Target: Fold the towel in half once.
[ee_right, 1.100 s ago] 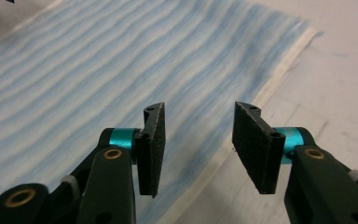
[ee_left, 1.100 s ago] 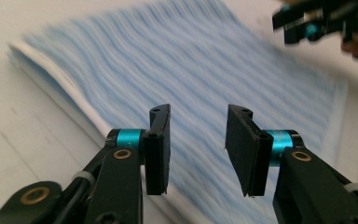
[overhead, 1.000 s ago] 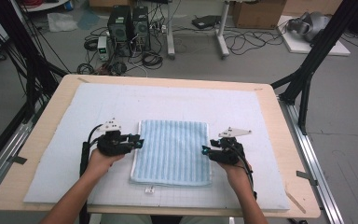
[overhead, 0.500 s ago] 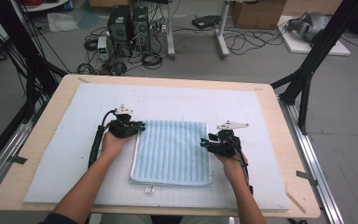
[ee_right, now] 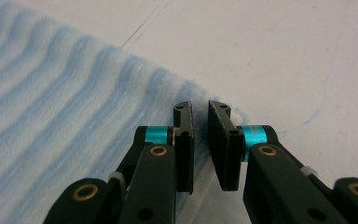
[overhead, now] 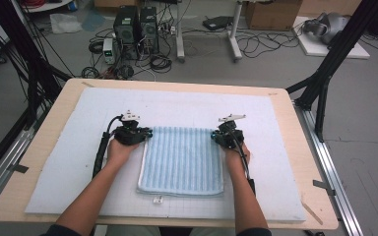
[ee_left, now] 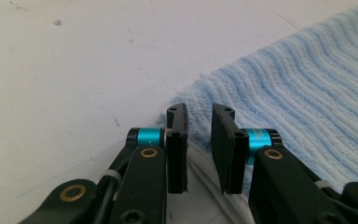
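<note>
Jaws on both grippers stand slightly parted, a narrow gap between the pads, and neither pair has closed on anything. Seen from the high view, a person reaches both forearms in from the near edge of the table, which is covered by a white mat. The left hand holds the left gripper at the far left corner of a folded blue-and-white striped towel, and the right hand holds the right gripper at the towel's far right corner, the two tools pointing inward toward each other. The towel lies flat at the middle of the mat, nearer its near edge. In the left gripper view, the left gripper sits low over the towel at its corner, the jaws straddling the edge where a white hem or under-layer shows. In the right gripper view, the right gripper is likewise poised over the corner of the towel. Whether the pads touch the cloth cannot be told in either close view. A small white tag lies on the mat just beside the towel's near edge; its markings are too small to read. Both upper arms are cut off by the frame's bottom edge.
</note>
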Motion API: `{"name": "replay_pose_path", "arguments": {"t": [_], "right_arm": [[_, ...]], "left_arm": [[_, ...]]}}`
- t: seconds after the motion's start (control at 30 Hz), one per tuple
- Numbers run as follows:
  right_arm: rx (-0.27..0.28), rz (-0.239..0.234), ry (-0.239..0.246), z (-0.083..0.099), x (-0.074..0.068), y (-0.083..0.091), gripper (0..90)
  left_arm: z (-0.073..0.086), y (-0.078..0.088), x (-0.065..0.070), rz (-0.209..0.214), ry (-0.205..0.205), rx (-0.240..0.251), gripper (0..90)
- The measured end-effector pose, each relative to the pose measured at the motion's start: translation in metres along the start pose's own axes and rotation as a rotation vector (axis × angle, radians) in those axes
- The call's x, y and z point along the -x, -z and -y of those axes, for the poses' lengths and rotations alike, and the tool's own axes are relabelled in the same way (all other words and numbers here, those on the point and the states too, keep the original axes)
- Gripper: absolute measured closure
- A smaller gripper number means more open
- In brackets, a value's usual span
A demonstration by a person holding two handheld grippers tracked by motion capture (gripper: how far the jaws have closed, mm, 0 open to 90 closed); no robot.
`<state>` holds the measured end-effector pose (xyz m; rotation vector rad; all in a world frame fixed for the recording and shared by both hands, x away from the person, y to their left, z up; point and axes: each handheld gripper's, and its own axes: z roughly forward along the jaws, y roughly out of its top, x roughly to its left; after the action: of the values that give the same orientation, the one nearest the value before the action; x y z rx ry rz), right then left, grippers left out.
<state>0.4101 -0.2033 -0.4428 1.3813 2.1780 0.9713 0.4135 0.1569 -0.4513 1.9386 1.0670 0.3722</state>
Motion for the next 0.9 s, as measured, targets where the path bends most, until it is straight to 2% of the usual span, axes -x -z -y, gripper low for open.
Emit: {"name": "replay_pose_path", "arguments": {"t": [0.07,0.13,0.2,0.23,0.27,0.37,0.47,0.57,0.73,0.8,0.9], "right_arm": [[0.001,0.027,-0.007,0.001,0.002,0.001,81.3],[0.000,0.029,-0.020,0.001,0.006,0.004,76.8],[0.023,0.014,-0.032,0.003,0.010,0.011,74.6],[0.037,-0.002,-0.043,0.003,0.013,0.016,72.8],[0.053,-0.007,-0.043,0.003,0.014,0.021,72.1],[0.123,-0.029,-0.024,0.005,0.019,0.040,70.7],[0.152,-0.058,-0.023,0.010,0.021,0.055,65.9],[0.174,-0.068,-0.023,0.019,0.022,0.067,57.2],[0.175,-0.071,-0.020,0.032,0.020,0.078,40.0],[0.174,-0.063,-0.019,0.035,0.019,0.082,34.6],[0.192,-0.062,0.011,0.038,0.015,0.088,26.8]], "left_arm": [[0.000,0.000,0.000,0.004,0.008,0.003,75.4],[0.000,0.001,-0.002,0.017,0.012,0.004,73.2],[0.000,0.004,-0.004,0.015,0.025,0.016,65.4],[0.000,0.007,-0.005,0.021,0.040,0.029,59.8],[0.000,0.012,-0.006,0.033,0.051,0.066,58.1],[-0.001,0.027,-0.008,0.059,0.046,0.134,51.5],[-0.002,0.042,-0.009,0.113,0.044,0.178,43.9],[0.001,0.056,-0.008,0.132,0.026,0.235,35.4],[0.009,0.071,-0.008,0.136,0.020,0.279,18.2],[0.013,0.075,-0.008,0.158,0.024,0.293,18.2],[0.017,0.079,-0.006,0.171,0.008,0.299,18.2]]}}
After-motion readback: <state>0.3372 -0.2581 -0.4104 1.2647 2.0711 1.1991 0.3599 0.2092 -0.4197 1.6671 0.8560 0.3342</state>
